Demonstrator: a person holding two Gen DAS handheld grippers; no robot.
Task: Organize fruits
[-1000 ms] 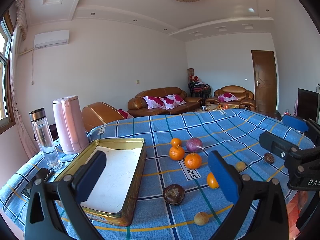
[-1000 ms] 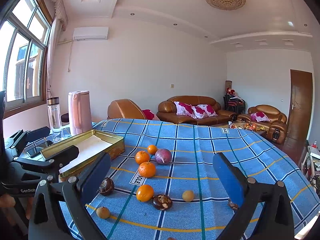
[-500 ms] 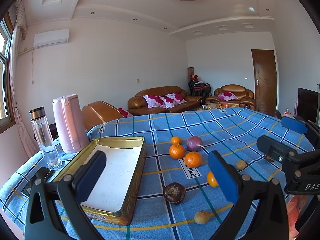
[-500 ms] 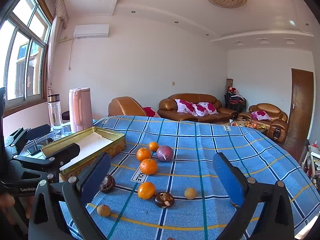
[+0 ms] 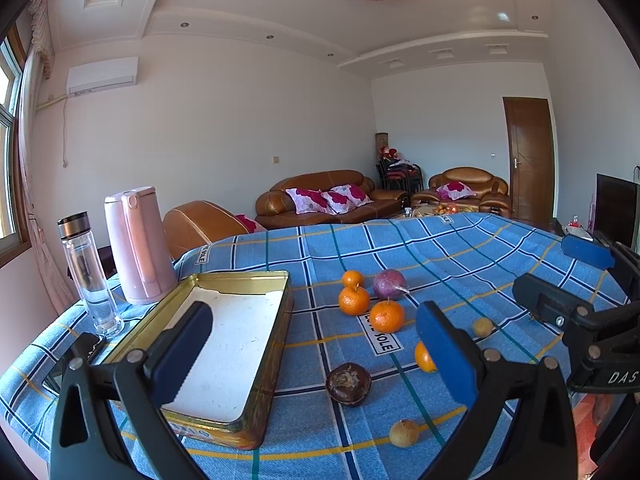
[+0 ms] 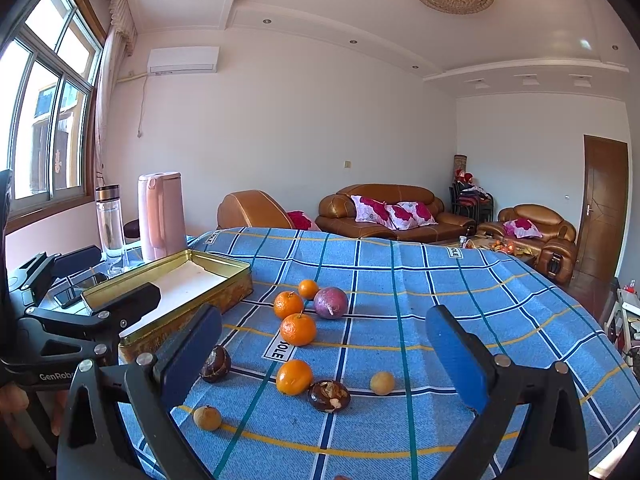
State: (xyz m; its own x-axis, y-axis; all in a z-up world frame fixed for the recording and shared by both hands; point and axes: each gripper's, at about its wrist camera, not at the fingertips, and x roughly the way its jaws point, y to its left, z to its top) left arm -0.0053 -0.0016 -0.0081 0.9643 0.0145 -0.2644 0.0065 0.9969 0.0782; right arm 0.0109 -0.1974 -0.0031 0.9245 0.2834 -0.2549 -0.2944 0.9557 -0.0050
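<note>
Several oranges (image 6: 297,329) lie on the blue checked tablecloth with a purple round fruit (image 6: 330,303), two dark brown fruits (image 6: 329,396) and small tan fruits (image 6: 382,383). A gold tin tray (image 5: 240,280) with a white lining stands to their left. My left gripper (image 5: 316,356) is open and empty above the tray's near right corner. My right gripper (image 6: 324,360) is open and empty above the near fruits. The oranges (image 5: 386,316) and a dark fruit (image 5: 348,378) show in the left wrist view too.
A pink kettle (image 5: 138,248) and a clear glass bottle (image 5: 88,276) stand behind the tray at the table's left edge. A phone (image 5: 74,360) lies by the bottle. Brown sofas (image 6: 392,216) stand beyond the table.
Both grippers have drifted slightly; the fruits sit a little lower and closer in the right wrist view. Nothing was grasped, and both jaws stay open.
</note>
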